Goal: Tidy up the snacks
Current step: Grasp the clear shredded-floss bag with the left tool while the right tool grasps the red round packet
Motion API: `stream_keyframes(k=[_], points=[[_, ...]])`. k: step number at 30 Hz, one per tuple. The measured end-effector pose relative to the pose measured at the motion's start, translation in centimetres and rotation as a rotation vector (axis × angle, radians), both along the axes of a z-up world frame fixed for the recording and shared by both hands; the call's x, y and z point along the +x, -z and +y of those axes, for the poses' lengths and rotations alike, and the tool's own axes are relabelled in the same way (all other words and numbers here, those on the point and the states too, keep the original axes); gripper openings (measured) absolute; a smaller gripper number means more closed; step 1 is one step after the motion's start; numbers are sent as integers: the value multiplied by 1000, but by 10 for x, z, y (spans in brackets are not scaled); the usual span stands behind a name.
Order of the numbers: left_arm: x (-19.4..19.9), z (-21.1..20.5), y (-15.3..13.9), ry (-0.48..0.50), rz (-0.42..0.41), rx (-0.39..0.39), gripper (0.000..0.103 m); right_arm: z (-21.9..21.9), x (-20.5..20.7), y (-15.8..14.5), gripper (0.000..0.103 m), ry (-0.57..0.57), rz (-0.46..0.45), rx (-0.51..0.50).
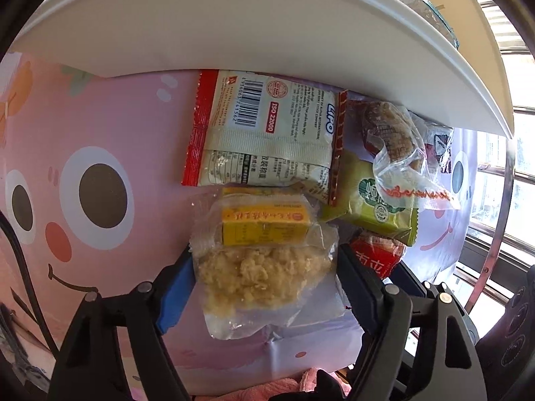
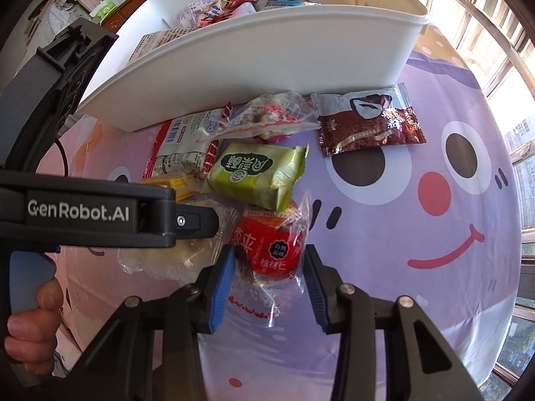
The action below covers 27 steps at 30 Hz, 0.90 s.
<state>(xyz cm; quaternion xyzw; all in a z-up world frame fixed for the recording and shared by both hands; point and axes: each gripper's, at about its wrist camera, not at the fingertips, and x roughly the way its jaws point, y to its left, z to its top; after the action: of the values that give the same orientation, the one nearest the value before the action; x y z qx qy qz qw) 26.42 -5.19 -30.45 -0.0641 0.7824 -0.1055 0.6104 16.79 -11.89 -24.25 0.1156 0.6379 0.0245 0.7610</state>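
Snacks lie on a pink and purple cartoon tablecloth [image 1: 100,133] in front of a white bin [image 1: 234,16]. My left gripper [image 1: 267,267] is open with its fingers on either side of a clear packet of yellow crumbly cake with a yellow label [image 1: 264,254]. My right gripper [image 2: 267,267] is open around a red-labelled clear packet [image 2: 271,247], fingers close to its sides. Between them lie a green packet [image 2: 257,173], a white and red cracker packet [image 1: 267,133] and a clear-wrapped brown snack [image 1: 391,133]. The left gripper's body shows in the right wrist view [image 2: 100,214].
A dark red sachet [image 2: 367,123] lies right of the pile by the bin's front wall. The white bin [image 2: 267,50] holds several packets inside. Windows and a metal rail [image 1: 501,200] run along the right. A pink cloth [image 1: 284,387] lies under my left gripper.
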Motion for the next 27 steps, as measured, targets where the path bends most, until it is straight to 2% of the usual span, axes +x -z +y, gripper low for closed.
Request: stream_keyframes(k=[17, 27], points=[[-37, 6, -7, -95, 12, 16, 59, -6, -28, -4, 35, -57, 0, 4], [-74, 14, -31, -196, -37, -11, 56, -18, -48, -15, 33, -111, -27, 7]])
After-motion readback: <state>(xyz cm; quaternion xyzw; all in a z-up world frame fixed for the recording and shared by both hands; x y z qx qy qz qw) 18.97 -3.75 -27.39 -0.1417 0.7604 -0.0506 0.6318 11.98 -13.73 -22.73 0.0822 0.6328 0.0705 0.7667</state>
